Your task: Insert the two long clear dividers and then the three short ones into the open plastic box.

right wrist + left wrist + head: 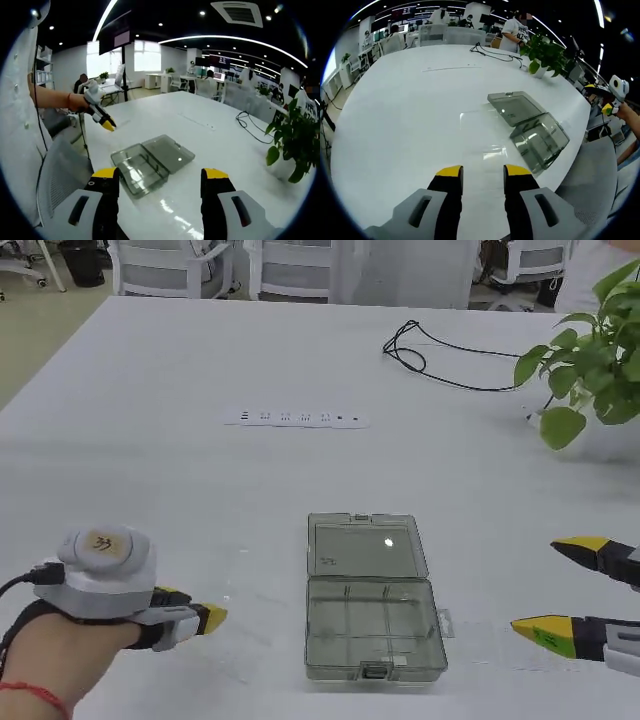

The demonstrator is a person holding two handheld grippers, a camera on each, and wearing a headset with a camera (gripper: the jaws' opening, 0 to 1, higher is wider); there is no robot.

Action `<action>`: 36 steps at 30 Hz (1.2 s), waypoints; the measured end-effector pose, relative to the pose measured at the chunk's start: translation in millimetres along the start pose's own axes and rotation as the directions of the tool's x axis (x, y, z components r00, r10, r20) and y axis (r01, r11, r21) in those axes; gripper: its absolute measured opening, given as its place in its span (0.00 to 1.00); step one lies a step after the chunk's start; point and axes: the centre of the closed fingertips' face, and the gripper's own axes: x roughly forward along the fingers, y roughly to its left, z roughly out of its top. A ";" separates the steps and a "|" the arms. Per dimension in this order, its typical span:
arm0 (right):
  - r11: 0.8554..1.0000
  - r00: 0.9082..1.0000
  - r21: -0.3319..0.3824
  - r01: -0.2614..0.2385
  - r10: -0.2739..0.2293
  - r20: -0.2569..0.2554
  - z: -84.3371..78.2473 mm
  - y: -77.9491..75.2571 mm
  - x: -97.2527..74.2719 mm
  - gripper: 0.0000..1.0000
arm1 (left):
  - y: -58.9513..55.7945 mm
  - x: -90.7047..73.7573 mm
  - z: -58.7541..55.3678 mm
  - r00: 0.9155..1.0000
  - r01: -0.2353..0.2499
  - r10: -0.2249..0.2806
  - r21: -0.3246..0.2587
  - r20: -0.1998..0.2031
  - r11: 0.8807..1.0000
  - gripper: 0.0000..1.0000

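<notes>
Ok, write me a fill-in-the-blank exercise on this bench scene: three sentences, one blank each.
1. The plastic box lies on the table with its lid ___.
2. The left gripper and the right gripper both have their jaws apart and hold ___.
3. The cable lying near the plant is ___ in colour.

Missing words: open; nothing; black.

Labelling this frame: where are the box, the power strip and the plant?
box (pixel 365 545), head view, on its open lid.
power strip (pixel 300 418), head view, on its middle.
plant (pixel 563 426), head view, on a low leaf.
</notes>
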 end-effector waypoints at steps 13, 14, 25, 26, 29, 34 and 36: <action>0.988 0.989 0.150 -0.031 0.009 0.144 61.3 38.2 22.1 0.48 | -54.4 -11.1 42.2 0.980 0.131 -0.125 -0.027 0.154 0.991 0.30; 0.981 0.989 0.190 -0.037 0.010 0.144 63.5 42.5 25.2 0.45 | -60.2 -12.0 46.6 0.975 0.147 -0.140 -0.035 0.170 0.988 0.30; 0.961 0.986 0.271 -0.050 0.005 0.165 81.3 68.0 62.6 0.30 | -117.3 -16.3 73.8 0.925 0.290 -0.269 -0.043 0.268 0.956 0.30; 0.956 0.988 0.290 -0.042 -0.005 0.157 80.2 67.6 65.9 0.28 | -120.8 -16.2 75.0 0.921 0.299 -0.277 -0.042 0.273 0.953 0.30; 0.939 0.988 0.344 -0.033 -0.021 0.152 80.2 68.4 77.9 0.25 | -135.8 -17.2 79.9 0.905 0.334 -0.310 -0.035 0.290 0.942 0.30; 0.922 0.989 0.385 -0.034 -0.024 0.145 78.8 66.1 90.2 0.20 | -150.5 -17.9 84.1 0.892 0.360 -0.338 -0.018 0.299 0.933 0.30; 0.918 0.990 0.395 -0.031 -0.025 0.136 76.9 66.3 93.2 0.19 | -154.8 -18.2 84.6 0.890 0.363 -0.344 -0.007 0.297 0.932 0.30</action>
